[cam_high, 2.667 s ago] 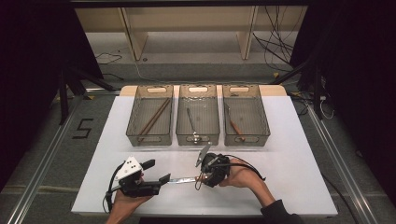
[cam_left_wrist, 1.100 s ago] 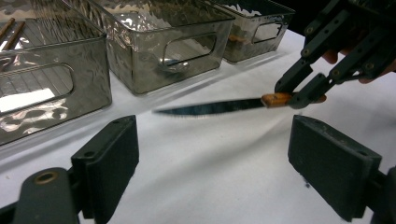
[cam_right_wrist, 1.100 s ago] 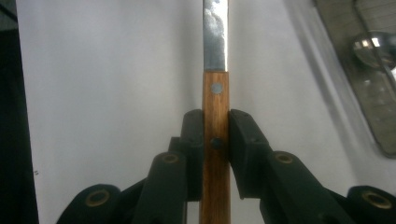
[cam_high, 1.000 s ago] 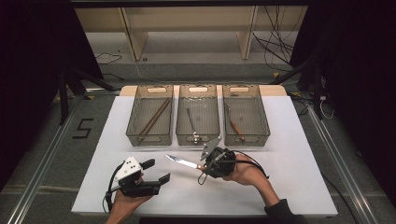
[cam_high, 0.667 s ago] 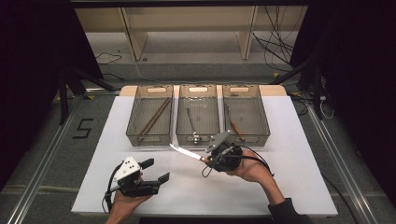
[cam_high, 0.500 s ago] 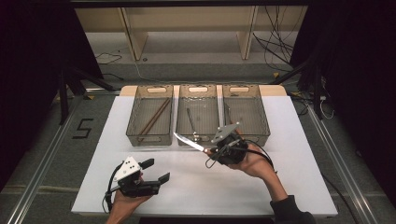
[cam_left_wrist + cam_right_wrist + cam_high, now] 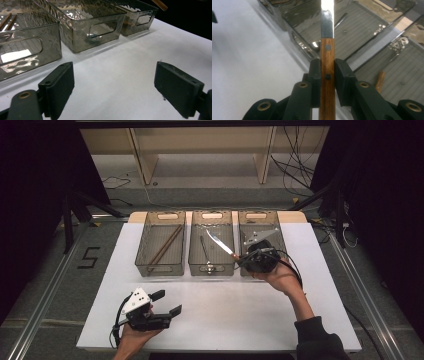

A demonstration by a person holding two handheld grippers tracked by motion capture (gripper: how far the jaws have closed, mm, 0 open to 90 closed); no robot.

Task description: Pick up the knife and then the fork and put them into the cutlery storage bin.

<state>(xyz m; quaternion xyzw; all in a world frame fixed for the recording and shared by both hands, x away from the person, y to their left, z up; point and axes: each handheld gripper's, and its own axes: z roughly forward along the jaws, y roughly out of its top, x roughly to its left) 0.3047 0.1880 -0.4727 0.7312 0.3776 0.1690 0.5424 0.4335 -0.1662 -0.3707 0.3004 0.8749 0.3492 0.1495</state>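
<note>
On the white table [image 7: 220, 315] three clear bins stand in a row, and the middle bin [image 7: 212, 267] serves as the mark for everything else. Left of the middle bin stands a bin [image 7: 161, 265] holding brown sticks [image 7: 165, 245]; right of it stands the third bin [image 7: 260, 217], with a wooden-handled item [image 7: 380, 81] on its floor. Inside the middle bin lies a metal utensil [image 7: 204, 251]. Near the middle bin's front right corner, a hand holds the right gripper [image 7: 243, 259], its fingers [image 7: 315, 80] clenched on the wooden handle of a knife [image 7: 327, 65]. From there the knife's blade slants up and left above the middle bin, clear of its floor. Well in front of the middle bin and to its left, the left gripper [image 7: 167, 303] rests low over the table in the other hand, its fingers [image 7: 60, 87] released and wide apart with bare table between them.
</note>
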